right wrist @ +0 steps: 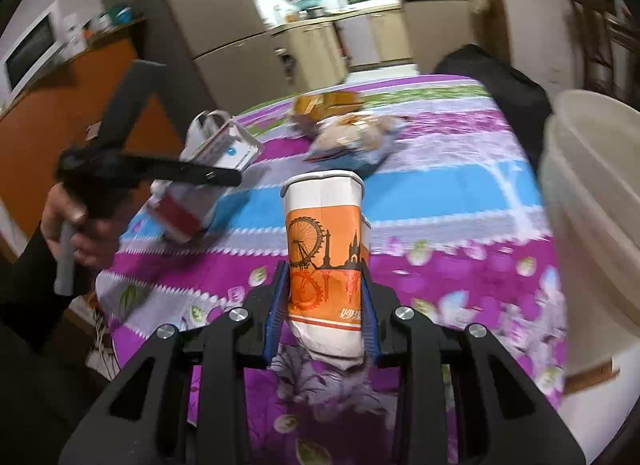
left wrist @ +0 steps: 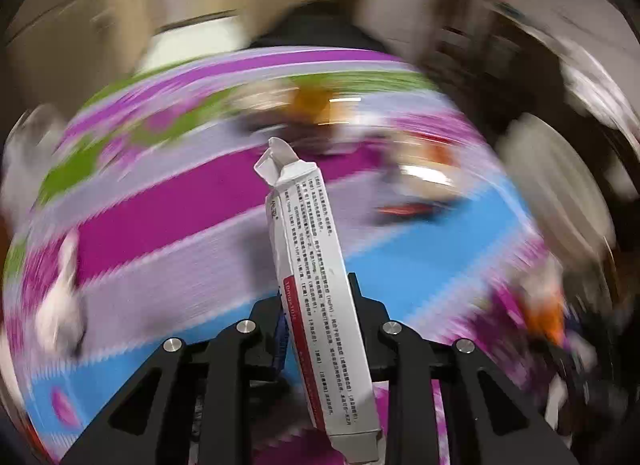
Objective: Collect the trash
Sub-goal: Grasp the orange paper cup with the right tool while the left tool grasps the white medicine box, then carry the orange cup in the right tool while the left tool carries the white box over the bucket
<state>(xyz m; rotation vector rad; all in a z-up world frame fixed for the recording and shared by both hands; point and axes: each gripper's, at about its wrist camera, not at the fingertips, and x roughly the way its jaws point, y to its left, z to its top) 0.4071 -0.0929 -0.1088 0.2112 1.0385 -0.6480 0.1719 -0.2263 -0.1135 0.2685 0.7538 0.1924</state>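
My left gripper [left wrist: 316, 289] is shut on a long white carton [left wrist: 308, 241] with small print and a red stripe; its torn flap points away from me. In the right wrist view the same carton [right wrist: 188, 205] hangs over the table's left side, with a person's hand [right wrist: 72, 225] on that gripper's handle. My right gripper [right wrist: 324, 269] is shut on a squashed orange-and-white paper cup [right wrist: 324, 233] printed with a dark skyline, its rim facing away. Both hover above the flowered tablecloth [right wrist: 460, 265].
A tall off-white bucket [right wrist: 592, 205] stands at the table's right edge. At the far end of the table lie a yellow box [right wrist: 324, 103] and a crumpled snack bag [right wrist: 352, 133]. Kitchen cabinets and a fridge stand behind. The left wrist view is heavily motion-blurred.
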